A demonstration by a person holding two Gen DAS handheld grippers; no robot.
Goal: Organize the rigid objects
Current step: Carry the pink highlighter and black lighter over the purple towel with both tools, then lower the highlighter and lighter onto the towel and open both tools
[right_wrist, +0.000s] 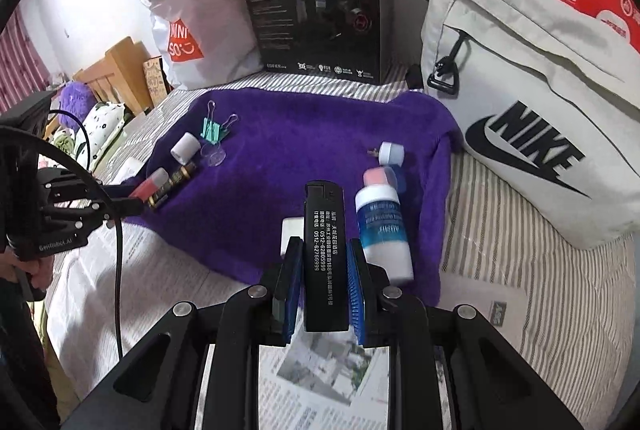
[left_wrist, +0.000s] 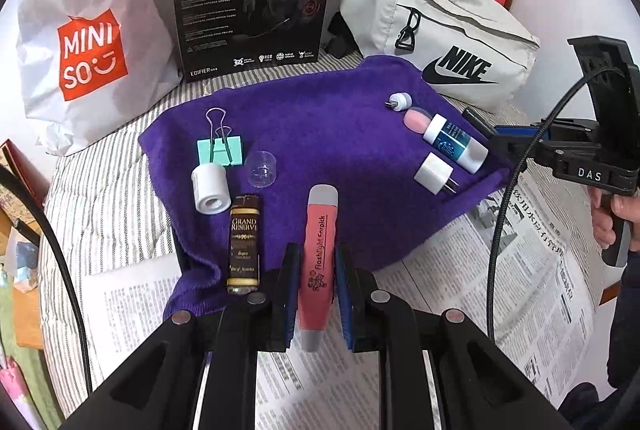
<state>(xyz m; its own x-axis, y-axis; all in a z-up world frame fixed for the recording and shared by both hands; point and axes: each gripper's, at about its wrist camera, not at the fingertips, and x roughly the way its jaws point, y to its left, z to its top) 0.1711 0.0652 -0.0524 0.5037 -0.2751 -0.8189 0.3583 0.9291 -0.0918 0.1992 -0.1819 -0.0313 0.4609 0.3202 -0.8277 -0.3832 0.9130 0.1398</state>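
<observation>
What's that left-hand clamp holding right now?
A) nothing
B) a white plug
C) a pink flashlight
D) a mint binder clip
C: in the left wrist view the left gripper has its blue pads closed on the pink flashlight, while the clip and plug lie on the purple cloth.

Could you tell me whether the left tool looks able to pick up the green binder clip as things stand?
Probably not yet. The left tool is shut on the pink flashlight, so its jaws are occupied. The green binder clip itself lies uncovered on the purple towel, beyond the white cylinder.
</observation>
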